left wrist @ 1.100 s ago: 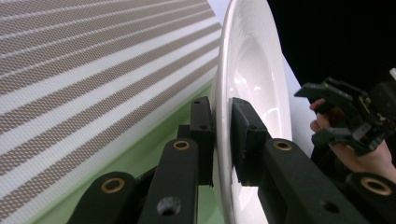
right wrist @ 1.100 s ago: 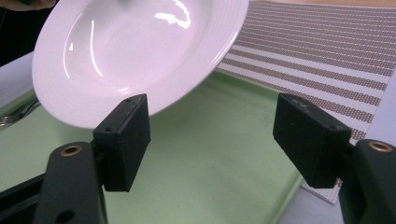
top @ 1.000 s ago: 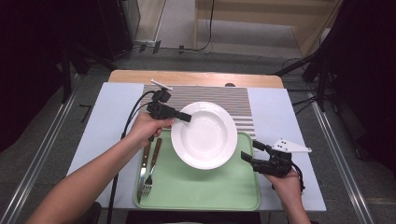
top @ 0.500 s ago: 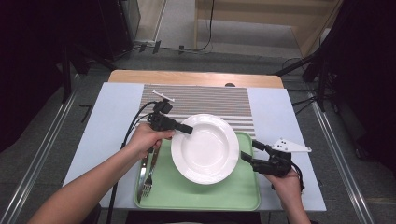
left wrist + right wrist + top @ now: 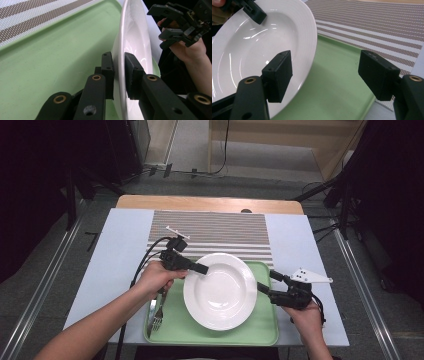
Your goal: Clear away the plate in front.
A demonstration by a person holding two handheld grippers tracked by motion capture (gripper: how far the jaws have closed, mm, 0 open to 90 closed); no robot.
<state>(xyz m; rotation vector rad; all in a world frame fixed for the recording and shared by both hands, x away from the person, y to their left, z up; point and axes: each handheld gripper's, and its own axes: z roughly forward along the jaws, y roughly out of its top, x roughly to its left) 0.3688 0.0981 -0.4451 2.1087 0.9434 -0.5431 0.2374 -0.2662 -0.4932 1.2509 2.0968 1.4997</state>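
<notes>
Plate carried toward the person and now over the tray, pinched by the left gripper.

Over the last second the plate (image 5: 220, 290) has come off the striped mat (image 5: 212, 234) and toward the near edge, and now sits over the green tray (image 5: 260, 332); I judge it is being set down there, beside the fork (image 5: 157, 316) at the tray's left. The left gripper (image 5: 199, 268) reaches in from the left with its fingers (image 5: 108, 72) narrowed on the plate's rim, one on each face; in its own view the plate looks tilted up off the tray. The right gripper (image 5: 265, 282) waits low at the plate's right edge, fingers (image 5: 279, 75) wide, one just over the rim, holding nothing. Both forearms come in from the near side of the worktop (image 5: 117, 260).
</notes>
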